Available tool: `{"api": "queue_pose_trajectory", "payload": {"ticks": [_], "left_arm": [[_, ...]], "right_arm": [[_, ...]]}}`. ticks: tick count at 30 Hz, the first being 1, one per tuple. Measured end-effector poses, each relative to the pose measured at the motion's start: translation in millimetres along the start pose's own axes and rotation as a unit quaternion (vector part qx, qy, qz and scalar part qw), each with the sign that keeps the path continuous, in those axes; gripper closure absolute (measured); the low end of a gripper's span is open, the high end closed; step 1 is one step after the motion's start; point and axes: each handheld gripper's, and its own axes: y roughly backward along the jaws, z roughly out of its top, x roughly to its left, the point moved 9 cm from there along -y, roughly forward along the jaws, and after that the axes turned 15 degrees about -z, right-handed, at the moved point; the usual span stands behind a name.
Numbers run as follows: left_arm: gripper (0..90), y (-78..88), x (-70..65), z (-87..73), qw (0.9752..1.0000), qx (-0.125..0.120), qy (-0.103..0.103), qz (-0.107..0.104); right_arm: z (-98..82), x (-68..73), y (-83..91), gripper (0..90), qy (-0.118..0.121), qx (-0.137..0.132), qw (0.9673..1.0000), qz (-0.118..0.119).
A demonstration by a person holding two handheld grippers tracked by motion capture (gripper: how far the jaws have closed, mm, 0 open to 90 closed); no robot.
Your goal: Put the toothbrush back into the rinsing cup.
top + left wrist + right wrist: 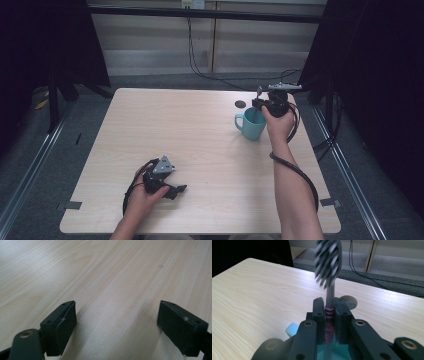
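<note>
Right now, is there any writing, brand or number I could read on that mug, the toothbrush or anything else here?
None can be read: the teal mug, the toothbrush, the table and both grippers show no lettering.
The white socket on the far wall is too small to tell.

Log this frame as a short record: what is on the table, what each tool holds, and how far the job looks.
table: light wood, dark round spot near far edge
cup: teal mug, upright, far right
right tool: shut on toothbrush, bristles up, handle end down over the mug
left tool: open, nothing between the jaws, low over bare table near the front edge
stage: toothbrush held at the mug, not released
</note>
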Motion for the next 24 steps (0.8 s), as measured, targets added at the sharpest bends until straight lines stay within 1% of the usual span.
{"api": "queue_pose_trajectory", "payload": {"ticks": [5, 10, 13, 24], "left_arm": [[15.8, 0.1, -0.2, -0.1, 1.0, -0.001, 0.0, 0.0], [15.8, 0.1, -0.2, -0.1, 1.0, -0.001, 0.0, 0.0], [15.8, 0.1, -0.4, -0.1, 1.0, -0.001, 0.001, 0.0], [15.8, 0.1, -0.6, -0.2, 1.0, -0.001, 0.002, 0.0]], "right_arm": [[-5.9, 3.3, -3.6, 81.1, -0.002, 0.004, 1.0, 0.001], [-7.9, 5.8, -5.9, 81.0, -0.007, 0.004, 0.9999, 0.006], [-9.3, 6.3, -7.1, 81.1, -0.006, 0.003, 1.0, 0.007], [-17.0, 1.7, -8.4, 80.9, -0.012, 0.004, 0.9999, 0.001]]}}
